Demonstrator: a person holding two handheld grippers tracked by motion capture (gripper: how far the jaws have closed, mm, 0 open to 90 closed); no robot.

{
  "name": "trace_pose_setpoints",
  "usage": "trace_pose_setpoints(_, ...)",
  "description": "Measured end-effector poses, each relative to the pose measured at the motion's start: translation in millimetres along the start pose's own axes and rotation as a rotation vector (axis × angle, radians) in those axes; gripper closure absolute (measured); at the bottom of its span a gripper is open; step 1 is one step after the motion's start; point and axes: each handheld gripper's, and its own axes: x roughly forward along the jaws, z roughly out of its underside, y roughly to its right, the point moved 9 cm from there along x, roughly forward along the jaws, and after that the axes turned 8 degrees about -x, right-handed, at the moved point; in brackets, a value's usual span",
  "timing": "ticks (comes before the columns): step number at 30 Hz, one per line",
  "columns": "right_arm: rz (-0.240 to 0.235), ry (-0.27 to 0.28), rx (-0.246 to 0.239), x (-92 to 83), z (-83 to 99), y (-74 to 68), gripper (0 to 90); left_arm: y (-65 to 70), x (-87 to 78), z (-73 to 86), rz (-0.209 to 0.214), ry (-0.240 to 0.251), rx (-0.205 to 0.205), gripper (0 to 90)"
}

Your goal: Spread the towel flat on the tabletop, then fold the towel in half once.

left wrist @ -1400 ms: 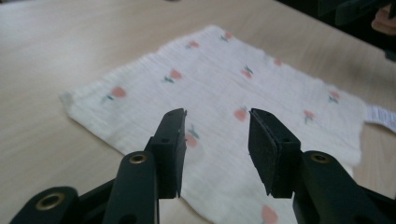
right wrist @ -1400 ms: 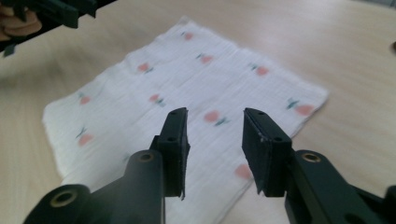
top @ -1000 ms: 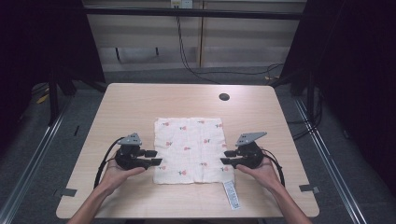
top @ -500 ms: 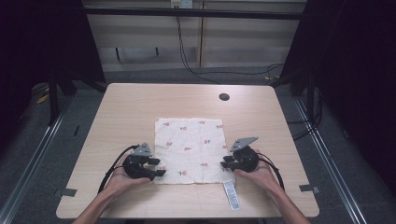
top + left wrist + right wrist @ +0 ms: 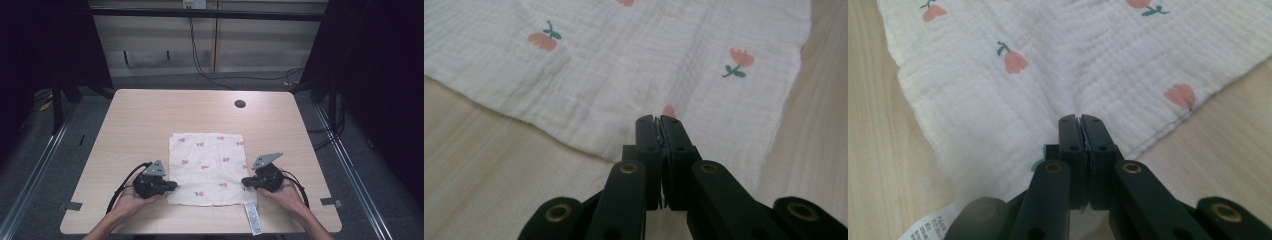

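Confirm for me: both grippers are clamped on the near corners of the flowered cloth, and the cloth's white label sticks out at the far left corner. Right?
Not quite. The white label hangs off the near right corner of the flowered cloth, beside the right gripper, as the high view shows. The rest holds: the left gripper and the right one are both clamped on the near corners.

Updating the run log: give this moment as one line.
left gripper: just closed on cloth near-left edge | right gripper: just closed on near-right edge | cloth: flat on table
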Motion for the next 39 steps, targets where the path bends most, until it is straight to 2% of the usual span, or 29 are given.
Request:
trace_pose_setpoints(1,0.000,0.000,0.000,0.0,0.0,0.0,88.1,2.0,-1.1,1.6,0.002,0.003,0.005,87.9)
trace_pose_setpoints(2,-0.003,-0.002,0.002,-1.4,1.8,-2.7,88.0,4.6,-4.5,5.7,0.005,-0.016,0.022,88.0)
trace_pose_setpoints(3,-0.007,0.006,0.007,-1.0,1.5,-4.2,87.8,6.4,-4.9,6.5,0.009,-0.010,0.018,88.0)
trace_pose_setpoints(5,-0.013,0.013,0.007,-0.6,1.4,-6.0,87.4,7.5,-6.3,8.0,-0.003,-0.018,0.033,87.9)
trace_pose_setpoints(6,-0.031,0.006,-0.008,0.5,-0.3,-14.0,87.4,9.0,-9.4,11.2,-0.008,-0.037,0.026,87.9)
trace_pose_setpoints(7,-0.024,0.001,-0.014,0.7,-0.6,-15.8,87.6,10.7,-9.3,12.0,0.009,-0.024,0.013,87.9)
trace_pose_setpoints(9,-0.044,0.009,-0.005,0.7,-0.4,-20.9,87.6,13.2,-12.9,16.2,0.013,-0.031,0.013,87.9)
trace_pose_setpoints(10,-0.042,0.008,-0.012,0.4,0.0,-21.9,87.6,15.9,-14.9,19.1,0.032,-0.034,-0.001,87.9)
trace_pose_setpoints(17,-0.041,0.008,-0.004,-3.8,4.7,-29.1,87.6,20.9,-17.7,23.0,0.053,-0.047,0.016,87.8)
trace_pose_setpoints(22,-0.057,0.008,0.010,-4.1,4.8,-32.4,87.3,22.0,-18.4,24.0,0.064,-0.051,0.009,87.4)
trace_pose_setpoints(23,-0.061,-0.004,-0.008,-5.1,5.6,-36.3,87.5,25.1,-21.9,28.6,0.062,-0.052,-0.003,87.4)
trace_pose_setpoints(24,-0.061,-0.004,-0.008,-5.1,5.6,-36.3,87.5,25.1,-21.9,28.6,0.062,-0.052,-0.003,87.4)
trace_pose_setpoints(25,-0.053,0.007,-0.002,-5.7,6.7,-44.2,87.3,25.1,-23.1,29.7,0.065,-0.052,-0.006,87.4)
trace_pose_setpoints(26,-0.056,0.008,-0.008,-6.2,7.5,-45.8,87.2,25.1,-23.1,29.7,0.065,-0.052,-0.006,87.3)
trace_pose_setpoints(28,-0.065,0.012,0.000,-6.7,8.0,-47.5,85.8,25.1,-23.4,30.0,0.077,-0.062,-0.011,87.2)
trace_pose_setpoints(29,-0.077,0.009,-0.003,-8.0,8.6,-49.1,81.1,25.3,-23.5,30.0,0.083,-0.065,-0.011,86.9)
trace_pose_setpoints(31,-0.093,0.024,-0.005,-10.9,8.2,-51.8,77.6,29.1,-24.4,32.1,0.095,-0.065,-0.001,87.1)
trace_pose_setpoints(32,-0.099,0.031,-0.010,-11.9,7.8,-51.7,77.3,30.6,-25.2,33.1,0.105,-0.060,-0.010,87.0)
trace_pose_setpoints(34,-0.085,0.041,-0.006,-12.7,6.7,-49.1,75.1,31.3,-26.8,34.8,0.110,-0.060,0.000,83.5)
trace_pose_setpoints(35,-0.077,0.070,0.021,-15.8,2.5,-40.8,72.7,33.0,-28.2,36.1,0.134,-0.052,-0.007,79.2)
trace_pose_setpoints(36,-0.061,0.073,0.025,-16.7,1.1,-36.7,71.8,32.4,-29.5,35.8,0.138,-0.047,-0.008,76.2)
trace_pose_setpoints(37,-0.044,0.081,0.030,-17.4,-1.5,-30.5,70.9,29.6,-34.5,28.2,0.137,0.002,-0.015,75.0)
trace_pose_setpoints(38,-0.038,0.092,0.038,-18.0,-4.0,-25.8,70.3,26.8,-38.4,20.5,0.144,0.040,-0.028,74.7)
trace_pose_setpoints(39,-0.014,0.105,0.044,-19.3,-8.9,-16.4,69.4,23.6,-40.2,14.7,0.134,0.068,-0.033,74.0)
